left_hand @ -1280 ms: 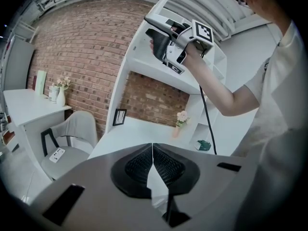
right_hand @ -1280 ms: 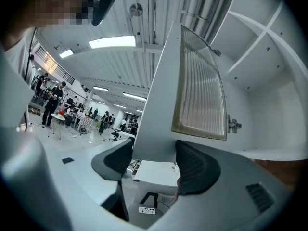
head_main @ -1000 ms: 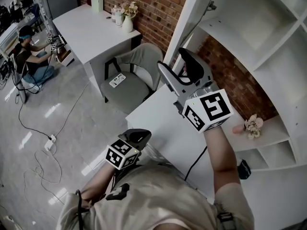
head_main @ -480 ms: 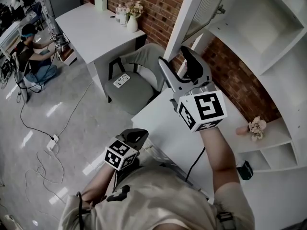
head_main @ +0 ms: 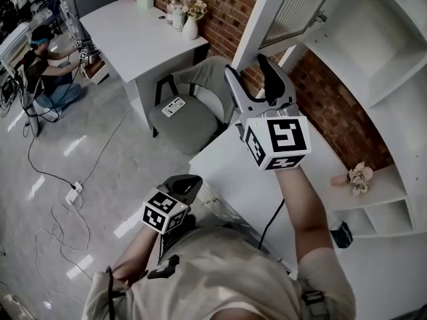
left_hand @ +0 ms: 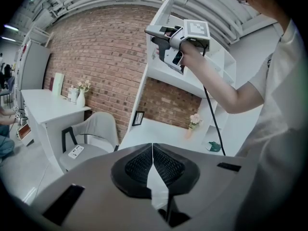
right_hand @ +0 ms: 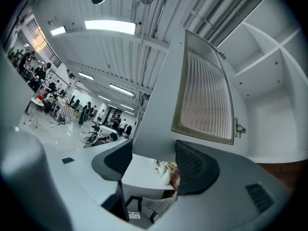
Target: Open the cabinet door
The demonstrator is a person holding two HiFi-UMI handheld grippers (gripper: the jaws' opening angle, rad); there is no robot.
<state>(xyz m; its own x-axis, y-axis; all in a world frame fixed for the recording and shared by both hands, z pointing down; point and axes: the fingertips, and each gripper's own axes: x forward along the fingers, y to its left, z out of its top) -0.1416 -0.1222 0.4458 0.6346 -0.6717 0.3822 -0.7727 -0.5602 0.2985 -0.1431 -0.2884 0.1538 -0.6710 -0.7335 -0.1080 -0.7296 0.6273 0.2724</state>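
The ribbed-glass cabinet door (head_main: 293, 12), white-framed, stands swung out from white shelves (head_main: 373, 59) against a rough red brick wall (head_main: 230, 2). Just below it the right claw (head_main: 251, 75) gapes empty. The left claw (head_main: 189, 183), pads pressed together, hangs low beside a smooth white surface (head_main: 223, 169) above a glossy floor (head_main: 100, 179).

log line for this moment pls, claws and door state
cabinet door: swung open | right claw: open, empty, raised near door's lower edge, not gripping it | left claw: shut, empty, held low
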